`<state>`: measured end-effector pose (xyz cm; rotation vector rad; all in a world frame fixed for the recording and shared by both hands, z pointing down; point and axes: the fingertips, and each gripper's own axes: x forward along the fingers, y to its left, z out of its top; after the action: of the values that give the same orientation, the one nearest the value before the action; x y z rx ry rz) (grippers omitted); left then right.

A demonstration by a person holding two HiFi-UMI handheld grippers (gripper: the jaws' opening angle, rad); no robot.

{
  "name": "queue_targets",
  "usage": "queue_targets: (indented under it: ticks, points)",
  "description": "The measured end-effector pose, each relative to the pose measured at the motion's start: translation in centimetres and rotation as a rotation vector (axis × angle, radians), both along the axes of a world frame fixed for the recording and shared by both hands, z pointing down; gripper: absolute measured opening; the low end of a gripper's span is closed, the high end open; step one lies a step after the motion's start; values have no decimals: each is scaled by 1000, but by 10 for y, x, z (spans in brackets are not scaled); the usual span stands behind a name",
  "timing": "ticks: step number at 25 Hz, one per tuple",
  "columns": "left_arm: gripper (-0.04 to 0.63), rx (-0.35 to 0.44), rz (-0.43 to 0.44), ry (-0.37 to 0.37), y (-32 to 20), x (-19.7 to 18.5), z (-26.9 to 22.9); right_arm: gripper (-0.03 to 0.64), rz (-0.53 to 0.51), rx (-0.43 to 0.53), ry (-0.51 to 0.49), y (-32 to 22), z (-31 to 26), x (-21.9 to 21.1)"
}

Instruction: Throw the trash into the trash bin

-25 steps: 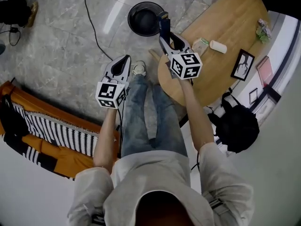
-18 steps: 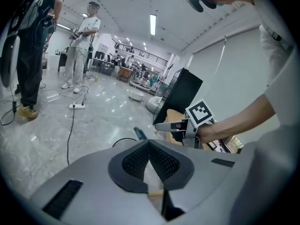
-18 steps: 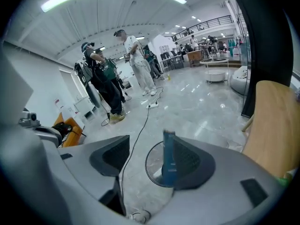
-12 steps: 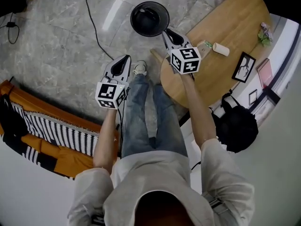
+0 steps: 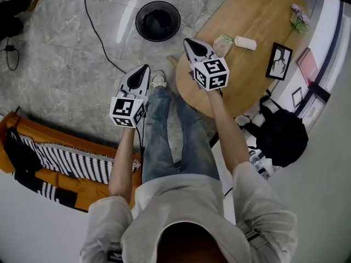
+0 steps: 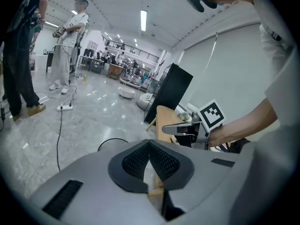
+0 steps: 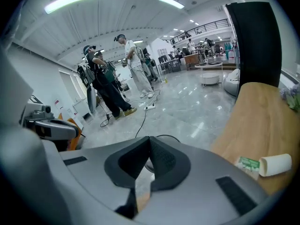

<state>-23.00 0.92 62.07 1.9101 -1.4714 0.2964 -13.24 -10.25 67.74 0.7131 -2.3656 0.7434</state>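
Head view: both grippers empty, trash waiting on the counter.
The right gripper [image 5: 189,43] hovers over the counter [image 5: 247,75] at its left edge; its jaws have just been closing and now meet with nothing between them; the left gripper [image 5: 143,70], left of the counter, also has its jaws together and empty; a green packet [image 5: 222,44] and a white tube [image 5: 245,43] lie on the counter; the trash bin [image 5: 158,21] stands on the floor left of it; both pieces likely remain to be binned.
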Motion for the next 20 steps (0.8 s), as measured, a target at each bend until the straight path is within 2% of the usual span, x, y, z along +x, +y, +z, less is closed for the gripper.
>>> queue_targets:
  ticks: [11,17,18,19,20]
  points:
    - [18,23,180,13,-41,94,-8,29,207,-14,47,-9,1,134]
    - [18,19,263,18,-51,138,-7,32,297,-41,64,-2,14,179]
    - [18,17,272,18,-51,143,-7,83,309,-51,70,0,19,182]
    - [18,15,278,18,-52,147,-6,219,321,-64,80,2,24,185]
    - [18,12,281,19,-52,149,-5,274,332,-76,94,5,29,187]
